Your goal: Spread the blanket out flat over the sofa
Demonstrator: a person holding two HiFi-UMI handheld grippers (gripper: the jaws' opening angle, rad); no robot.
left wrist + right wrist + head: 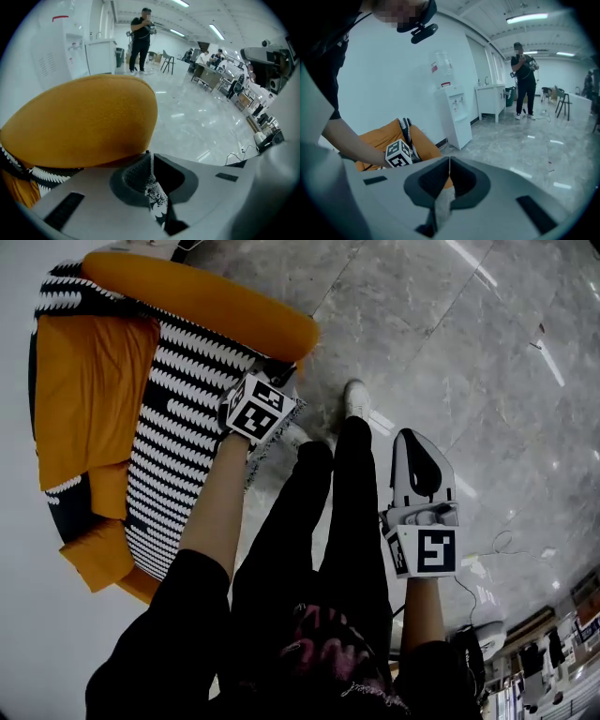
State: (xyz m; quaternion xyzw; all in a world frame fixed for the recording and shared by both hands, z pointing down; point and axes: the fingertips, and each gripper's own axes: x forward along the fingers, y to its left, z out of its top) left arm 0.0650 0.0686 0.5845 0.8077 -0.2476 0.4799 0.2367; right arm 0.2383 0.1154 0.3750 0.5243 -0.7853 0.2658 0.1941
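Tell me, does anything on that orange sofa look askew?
Yes: the black-and-white blanket lies as a crooked band, leaving much of the orange sofa bare. The left tongs pinch its edge.

The head view looks steeply down from above the person onto the orange sofa (89, 390), the striped blanket (187, 418) and the marble floor (469, 381), all within arm's reach. The left claw (149, 158) view sits low, close against the sofa's padded arm (84, 122), and faces out across the room. The right claw (449, 163) view looks level from farther back toward the sofa. Both claw views share the distant standing person (140, 40).
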